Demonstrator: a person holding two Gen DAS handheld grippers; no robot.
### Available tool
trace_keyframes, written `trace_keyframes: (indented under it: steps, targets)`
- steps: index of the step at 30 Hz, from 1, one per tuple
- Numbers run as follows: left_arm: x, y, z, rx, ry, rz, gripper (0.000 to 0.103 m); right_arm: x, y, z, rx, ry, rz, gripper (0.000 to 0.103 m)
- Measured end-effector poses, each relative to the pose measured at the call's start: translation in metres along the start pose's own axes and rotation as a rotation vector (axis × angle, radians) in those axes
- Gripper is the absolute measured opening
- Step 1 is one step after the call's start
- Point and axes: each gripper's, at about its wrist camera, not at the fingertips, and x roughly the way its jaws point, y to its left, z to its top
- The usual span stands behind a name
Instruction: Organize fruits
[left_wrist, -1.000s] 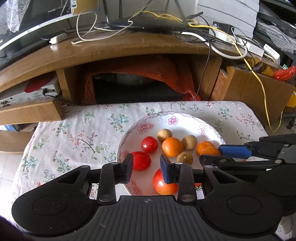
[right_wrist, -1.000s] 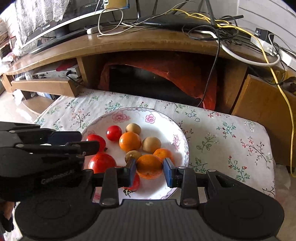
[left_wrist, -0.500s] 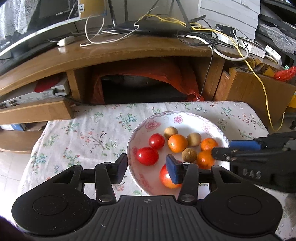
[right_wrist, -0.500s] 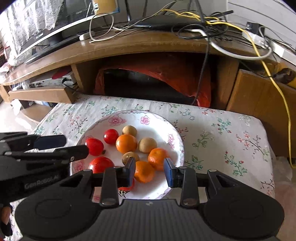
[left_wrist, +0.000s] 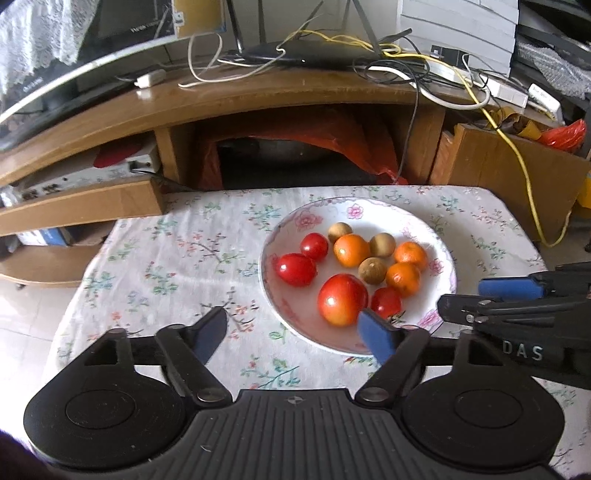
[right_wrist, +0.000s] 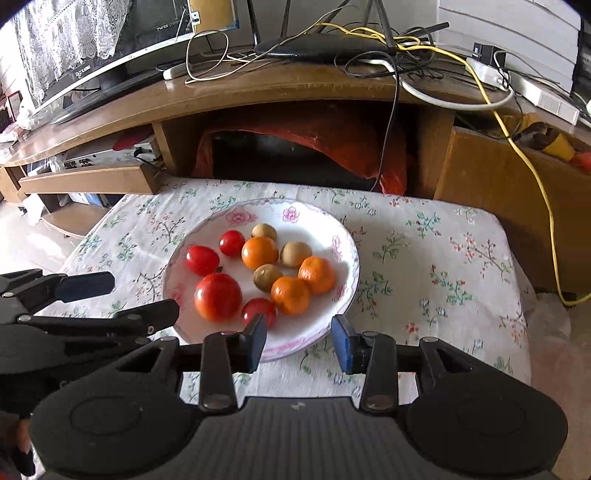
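both wrist views over a floral plate (right_wrist: 334, 236) of fruit set on a table covered by a flowered cloth (right_wrist: 424, 258), the plate lying toward the table's far edge and nearer its middle than either side edge. the left gripper (left_wrist: 295, 334) hangs above the near rim of the plate with its jaws spread wide and nothing between them; its right pad sits just in front of the large tomato (left_wrist: 342, 300). the right gripper (right_wrist: 299, 339) hovers at the near edge of the plate, jaws likewise parted and empty, apart from every fruit.

on the plate the fruit lies roughly in kinds: four tomatoes, including the large one and a small tomato (right_wrist: 259, 312) beside it, toward the left rim; three oranges, one being the near orange (right_wrist: 290, 295), toward the right rim; three brown longan-like fruits (right_wrist: 295, 254) among and behind the oranges.

judged from this layout, the step in hand looks like either the close of the sorting or a pause between picks, since no fruit lies on the cloth and neither tool holds anything. a further pick would call for lowering one gripper over a single fruit, centring it between the pads without nudging its touching neighbours, and closing gently, as ripe tomatoes bruise and round fruit rolls.
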Motion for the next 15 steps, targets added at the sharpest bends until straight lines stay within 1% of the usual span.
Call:
trace_keyframes:
  steps: [3, 8, 12, 15]
  targets:
    - [-0.003, -0.001, -0.004, 0.008, -0.005, 0.019, 0.085, -0.004, 0.001, -0.004, 0.004, 0.000, -0.006, 0.040]
    - [-0.010, 0.000, -0.011, -0.007, -0.014, 0.032, 0.087, -0.012, -0.001, -0.011, 0.027, -0.008, -0.004, 0.040]
    - [-0.018, 0.000, -0.017, -0.018, -0.027, 0.045, 0.094, -0.020, 0.000, -0.019, 0.033, -0.005, 0.002, 0.041]
    - [-0.025, -0.001, -0.022, -0.014, -0.036, 0.050, 0.094, -0.027, 0.002, -0.025, 0.038, -0.009, 0.004, 0.041]
